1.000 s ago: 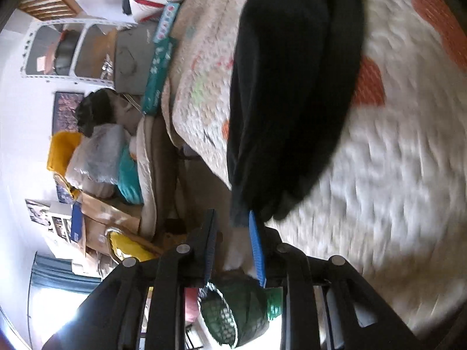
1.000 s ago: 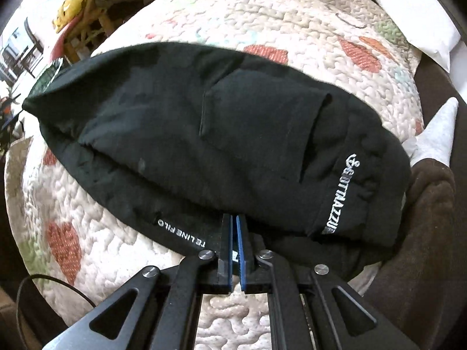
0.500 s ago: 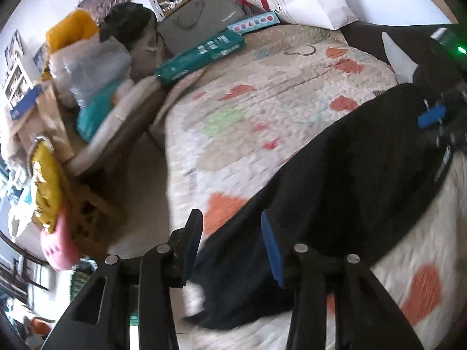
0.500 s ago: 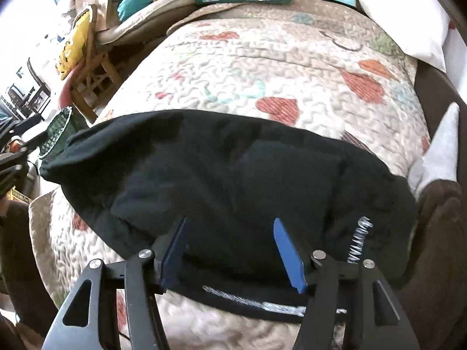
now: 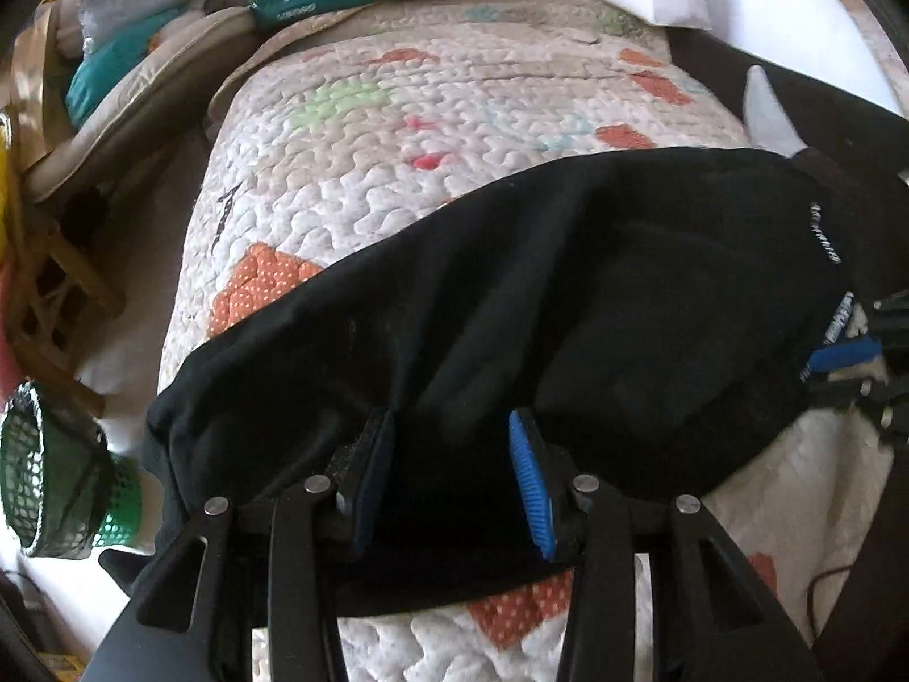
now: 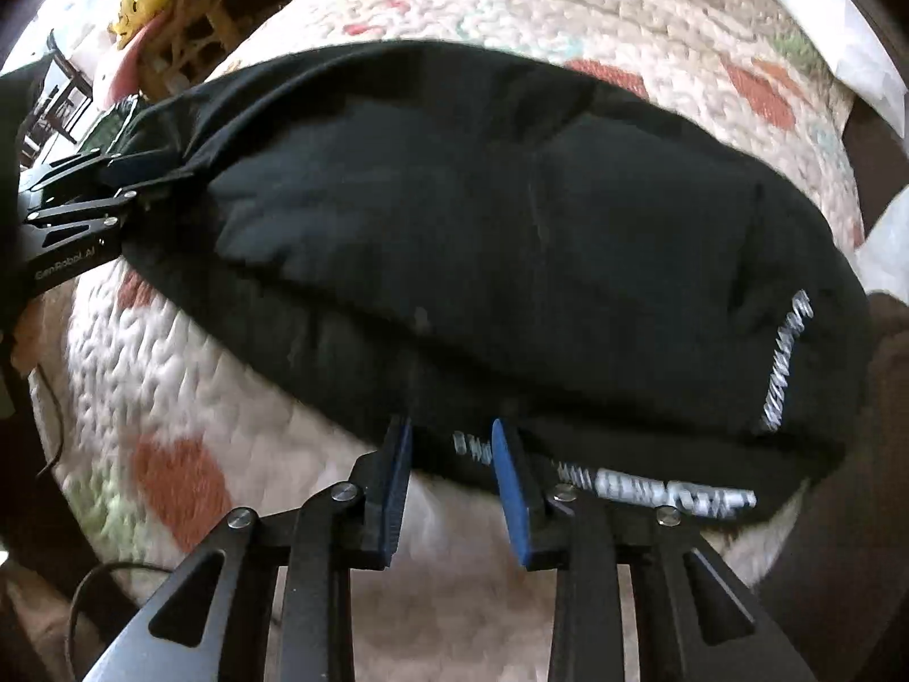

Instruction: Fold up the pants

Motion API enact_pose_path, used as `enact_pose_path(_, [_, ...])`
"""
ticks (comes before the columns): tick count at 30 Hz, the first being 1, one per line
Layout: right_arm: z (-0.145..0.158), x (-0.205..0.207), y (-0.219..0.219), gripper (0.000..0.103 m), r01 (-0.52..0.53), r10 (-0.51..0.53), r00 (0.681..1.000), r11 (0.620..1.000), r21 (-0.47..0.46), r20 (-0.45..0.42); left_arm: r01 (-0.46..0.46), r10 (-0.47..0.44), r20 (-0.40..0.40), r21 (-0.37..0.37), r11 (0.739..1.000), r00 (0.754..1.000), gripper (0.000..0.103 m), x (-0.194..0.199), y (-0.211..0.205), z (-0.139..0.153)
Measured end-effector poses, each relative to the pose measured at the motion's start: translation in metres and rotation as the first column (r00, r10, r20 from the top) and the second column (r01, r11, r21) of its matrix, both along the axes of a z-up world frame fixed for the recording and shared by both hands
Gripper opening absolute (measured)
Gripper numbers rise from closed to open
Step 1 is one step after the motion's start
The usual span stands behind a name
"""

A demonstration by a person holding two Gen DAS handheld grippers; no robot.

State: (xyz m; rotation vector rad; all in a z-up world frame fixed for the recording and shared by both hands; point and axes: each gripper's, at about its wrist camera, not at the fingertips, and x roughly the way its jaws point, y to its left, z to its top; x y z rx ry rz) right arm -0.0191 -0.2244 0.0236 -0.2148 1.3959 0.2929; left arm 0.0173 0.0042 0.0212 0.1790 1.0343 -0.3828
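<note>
Only the right view shows white lettering between the closing right claw (image 6: pixel 449 449), pants (image 6: pixel 511 238) ungripped.

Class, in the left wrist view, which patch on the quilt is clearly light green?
The light green patch on the quilt, far left, beyond the black pants; the patches near it are orange or red.

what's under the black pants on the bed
The black pants lie folded on a quilted bedspread with orange patches, which shows all around them. What the cloth covers directly beneath, and anything between its layers, cannot be seen.
</note>
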Motion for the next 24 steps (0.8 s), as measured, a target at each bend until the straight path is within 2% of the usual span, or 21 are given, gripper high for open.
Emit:
enact_pose_path(2, [0.019, 0.001, -0.022, 0.031, 0.073, -0.076, 0.996, 0.996, 0.050, 0.049, 0.023, -0.022, 0.011, -0.075, 0.997, 1.000, 0.041, -0.005, 0.006, 0.007])
enact_pose_path(4, [0.044, 0.006, -0.061, 0.032, 0.215, -0.229, 0.966, 0.969, 0.119, 0.118, 0.028, -0.025, 0.020, -0.140, 0.990, 0.999, 0.041, -0.006, 0.010, 0.014])
enact_pose_path(5, [0.052, 0.008, -0.079, 0.033, 0.285, -0.304, 0.943, 0.948, 0.144, 0.136, 0.026, -0.022, 0.025, -0.168, 0.985, 0.999, 0.041, -0.006, 0.012, 0.016])
enact_pose_path(6, [0.060, 0.011, -0.106, 0.034, 0.378, -0.403, 0.902, 0.910, 0.169, 0.155, 0.026, -0.022, 0.025, -0.179, 0.983, 0.999, 0.041, -0.006, 0.012, 0.017])
enact_pose_path(8, [0.065, 0.017, -0.134, 0.040, 0.475, -0.502, 0.850, 0.861, 0.182, 0.157, 0.035, -0.029, 0.033, -0.197, 0.980, 0.999, 0.041, -0.005, 0.010, 0.020])
enact_pose_path(12, [0.050, 0.016, -0.164, 0.043, 0.623, -0.656, 0.753, 0.736, 0.264, 0.050, 0.059, -0.048, 0.065, -0.189, 0.980, 0.997, 0.041, -0.009, 0.005, 0.025])
enact_pose_path(14, [0.042, 0.012, -0.164, 0.043, 0.652, -0.686, 0.728, 0.700, 0.291, 0.017, 0.050, -0.037, 0.070, -0.196, 0.979, 0.997, 0.041, -0.008, 0.006, 0.027])
enact_pose_path(19, [0.035, 0.016, -0.161, 0.043, 0.679, -0.721, 0.687, 0.681, 0.274, 0.092, -0.007, 0.019, 0.047, -0.249, 0.968, 0.999, 0.041, -0.001, 0.018, 0.028])
enact_pose_path(24, [0.018, 0.029, -0.162, 0.047, 0.713, -0.751, 0.655, 0.649, 0.264, 0.076, -0.050, 0.064, 0.043, -0.281, 0.958, 0.997, 0.041, 0.003, 0.027, 0.031])
